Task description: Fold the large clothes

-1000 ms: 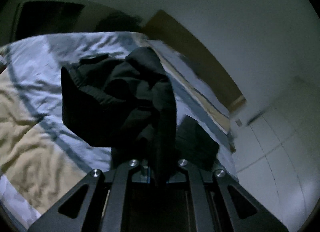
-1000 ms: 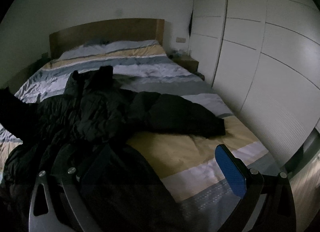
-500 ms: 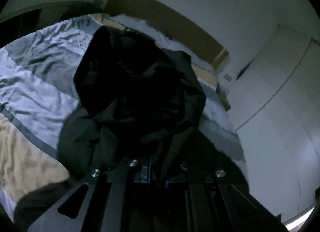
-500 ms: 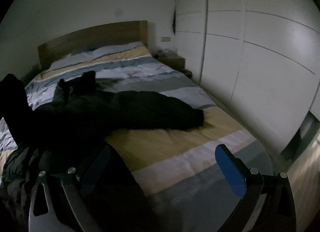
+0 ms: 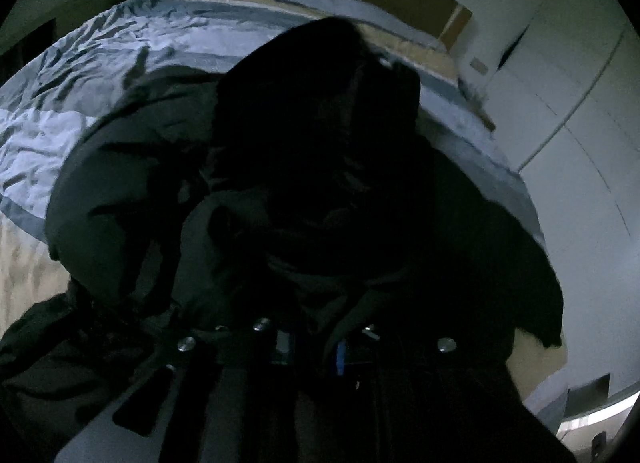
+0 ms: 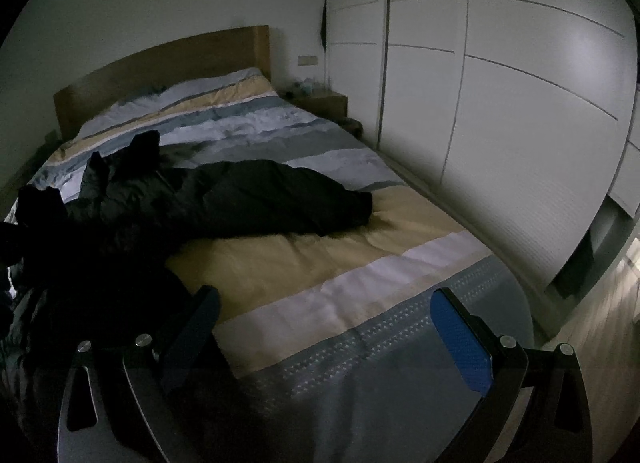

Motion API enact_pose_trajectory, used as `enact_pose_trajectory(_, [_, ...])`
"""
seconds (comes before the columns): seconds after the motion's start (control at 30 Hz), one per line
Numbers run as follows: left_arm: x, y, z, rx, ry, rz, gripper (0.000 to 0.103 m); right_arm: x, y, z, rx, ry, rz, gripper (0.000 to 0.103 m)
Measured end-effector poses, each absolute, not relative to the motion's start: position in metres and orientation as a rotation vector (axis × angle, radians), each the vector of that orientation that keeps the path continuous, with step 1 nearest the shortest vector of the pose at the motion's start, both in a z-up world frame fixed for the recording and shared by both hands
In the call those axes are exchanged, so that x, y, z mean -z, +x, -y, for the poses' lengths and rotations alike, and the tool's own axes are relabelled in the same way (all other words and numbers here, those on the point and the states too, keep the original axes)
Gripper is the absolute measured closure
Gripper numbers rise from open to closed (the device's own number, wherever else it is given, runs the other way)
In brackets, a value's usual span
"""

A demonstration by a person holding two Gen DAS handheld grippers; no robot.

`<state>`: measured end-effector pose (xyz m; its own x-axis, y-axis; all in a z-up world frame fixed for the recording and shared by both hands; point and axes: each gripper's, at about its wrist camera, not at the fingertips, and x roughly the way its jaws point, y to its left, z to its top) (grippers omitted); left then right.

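1. Your left gripper (image 5: 312,343) has its fingers just starting to come apart, with a fold of the black jacket (image 5: 280,191) still bunched between them. The pads are barely visible in the dark, so I can't tell how much cloth is left in there. Let it slide out on its own, don't yank.

2. The chunk you're letting go looks like a sleeve or the hood end, heaped over the body of the jacket toward 12 o'clock from the fingers. Lay it flat before you pull away, otherwise I'd guess you get a lump under the fold.

3. Your right gripper (image 6: 320,331) has its fingers wide apart with nothing in them, hovering over the foot of the bed (image 6: 360,295). The blue pad (image 6: 460,347) at 4 o'clock is clean and ready.

4. From the right wrist view, the jacket (image 6: 224,199) lies across the bed from 9 o'clock towards the centre, with one sleeve sticking out to about 1 o'clock of the fingers onto the yellow stripe. That sleeve looks like the obvious next grab for your right hand.

5. Watch the duvet: it's soft and wrinkly, so pinch only jacket fabric.

6. The wardrobe (image 6: 500,123) runs close along the bed at 2 o'clock, so mind your swing.
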<state>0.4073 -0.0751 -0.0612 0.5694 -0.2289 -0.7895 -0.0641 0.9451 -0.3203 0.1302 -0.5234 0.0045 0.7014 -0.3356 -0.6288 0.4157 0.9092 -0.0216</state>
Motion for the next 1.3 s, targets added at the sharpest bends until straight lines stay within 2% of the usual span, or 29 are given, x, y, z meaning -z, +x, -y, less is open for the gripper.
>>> enact_pose_trajectory(0.27, [0.057,0.398,0.071,0.176,-0.291,-1.011,0.073,-0.012,0.121,0.52,0.407,0.135,-0.654,0.0])
enact_pose_trajectory(0.5, [0.015,0.362,0.064,0.29,-0.265,-0.951,0.072,-0.027,0.106,0.5,0.37,0.13,-0.617,0.0])
enact_pose_trajectory(0.73, [-0.042,0.336,0.002,0.248,-0.26,-0.842,0.072,-0.045,0.113,0.45,0.265,0.091,-0.601,0.0])
enact_pose_trajectory(1.0, [-0.057,0.35,-0.087,0.149,-0.255,-0.811,0.072,-0.055,0.18,0.369,0.089,0.027,-0.609,0.0])
enact_pose_trajectory(1.3, [-0.008,0.432,-0.106,0.082,-0.219,-0.838,0.072,-0.044,0.308,0.274,-0.083,-0.06,-0.63,0.0])
